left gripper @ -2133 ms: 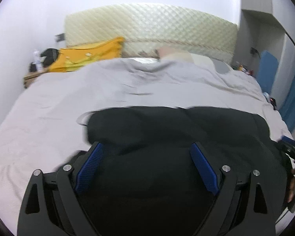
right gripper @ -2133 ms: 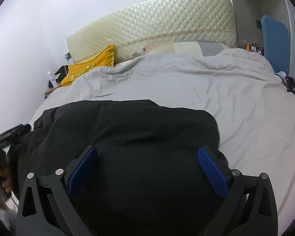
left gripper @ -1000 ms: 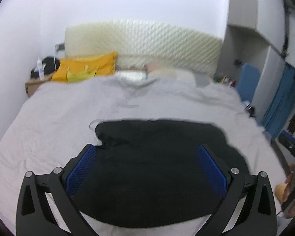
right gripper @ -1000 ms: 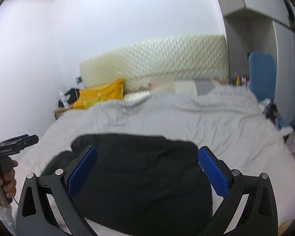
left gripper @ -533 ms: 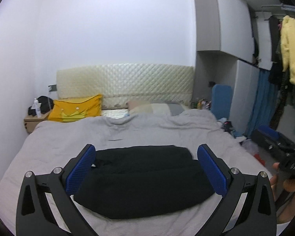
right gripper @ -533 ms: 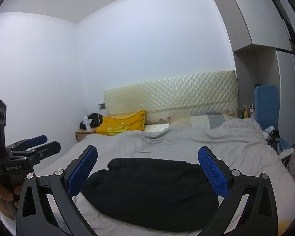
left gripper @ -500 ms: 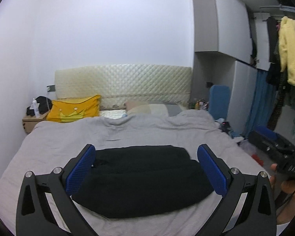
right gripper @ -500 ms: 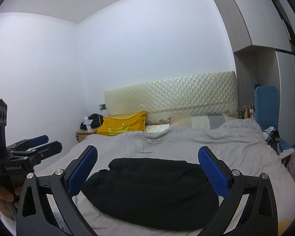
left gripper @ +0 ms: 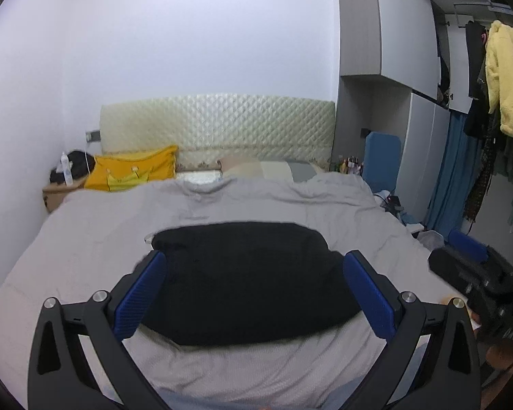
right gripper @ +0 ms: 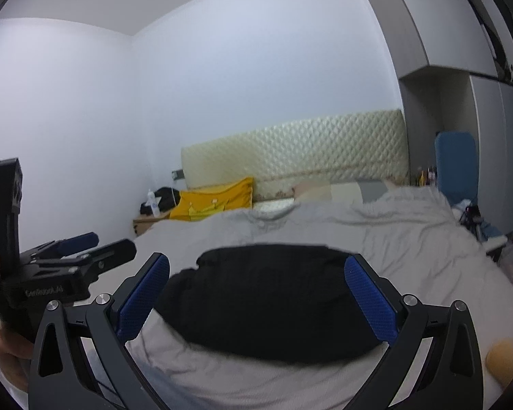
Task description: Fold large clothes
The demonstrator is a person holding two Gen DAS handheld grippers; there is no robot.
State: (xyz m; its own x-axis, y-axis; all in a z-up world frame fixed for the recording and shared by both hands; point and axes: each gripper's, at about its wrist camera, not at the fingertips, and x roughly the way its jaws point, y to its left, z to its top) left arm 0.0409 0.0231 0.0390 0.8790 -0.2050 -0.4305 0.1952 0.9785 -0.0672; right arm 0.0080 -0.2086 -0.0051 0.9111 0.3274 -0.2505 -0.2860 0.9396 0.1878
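A black garment (left gripper: 249,276) lies folded into a compact bundle on the grey bed cover (left gripper: 96,239), near the foot of the bed. It also shows in the right wrist view (right gripper: 263,300). My left gripper (left gripper: 254,290) is open and empty, held back from the bed above the garment's near edge. My right gripper (right gripper: 256,294) is open and empty too, likewise held back. The left gripper's body (right gripper: 58,273) shows at the left of the right wrist view. The right gripper's body (left gripper: 475,273) shows at the right of the left wrist view.
A quilted headboard (left gripper: 219,130) and a yellow pillow (left gripper: 130,172) are at the far end. A nightstand (left gripper: 56,194) with a bottle stands at the far left. A blue chair (left gripper: 381,160), grey cupboards (left gripper: 386,68) and hanging clothes (left gripper: 499,75) are on the right.
Both grippers have pulled up and back from the black garment, which stays folded on the bed. Since half a second ago the views have dipped slightly towards the bed.
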